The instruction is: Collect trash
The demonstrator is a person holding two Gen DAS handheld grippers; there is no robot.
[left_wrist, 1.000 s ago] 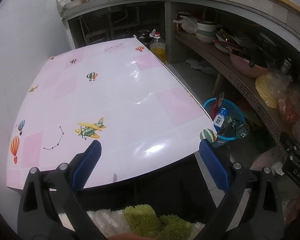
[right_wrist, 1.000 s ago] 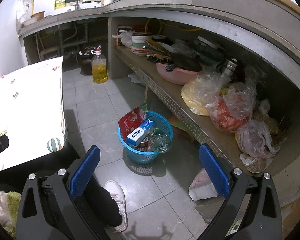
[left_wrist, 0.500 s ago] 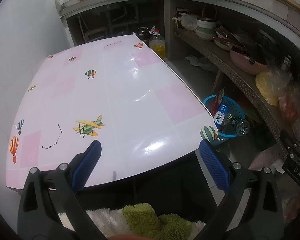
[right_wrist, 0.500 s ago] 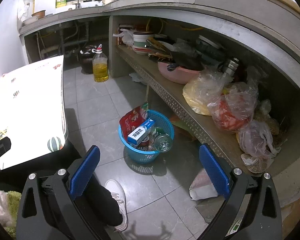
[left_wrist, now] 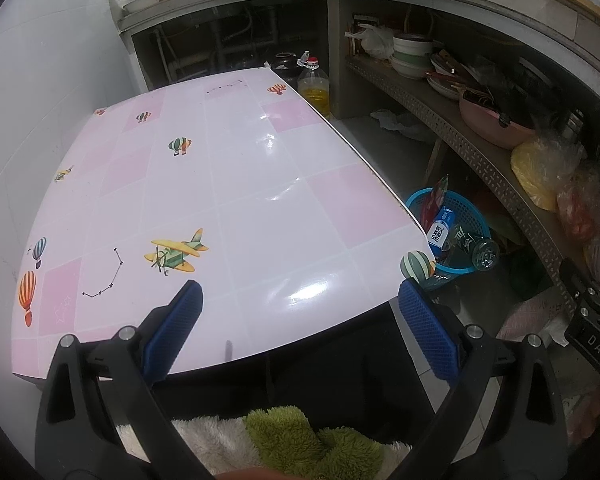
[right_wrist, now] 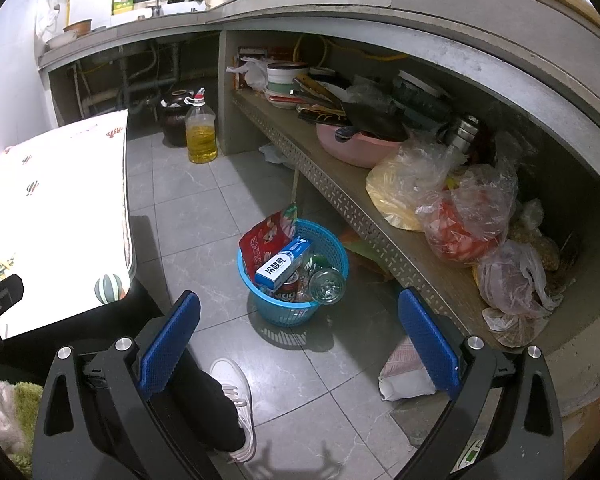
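Blue basket [right_wrist: 296, 280] sits on the grey tiled floor [right_wrist: 204, 216], between the table [left_wrist: 228, 184] corner and the perforated shelf [right_wrist: 340, 196] edge; in the left wrist view the same basket [left_wrist: 466, 216] shows just past the table's right edge. It is loaded: a red snack bag [right_wrist: 262, 240] stands against the rim, a white-and-blue carton [right_wrist: 284, 265] leans across the top, a clear bottle [right_wrist: 327, 283] lies mouth-outward, a red can half buried under them. Table surface shows only printed planes and balloons, no loose trash, so collection looks largely done as far as the table goes. Right gripper [right_wrist: 298, 340] hovers above the floor in front of the basket, jaws spread wide, nothing between the pads. Left gripper [left_wrist: 300, 332] hangs over the near table edge, likewise wide open and empty. A crumpled white scrap [right_wrist: 276, 154] lies on the floor under the shelf, and a pale bag [right_wrist: 406, 372] rests near the right finger; whether either counts as trash cannot be told. Risks: basket is piled above its rim, so adding more, or nudging it, could tip the carton or roll the bottle out. A person's white shoe [right_wrist: 236, 396] stands close below the right gripper; a low reach may clip it. Plastic bags overhang the shelf and could snag a lifted finger.
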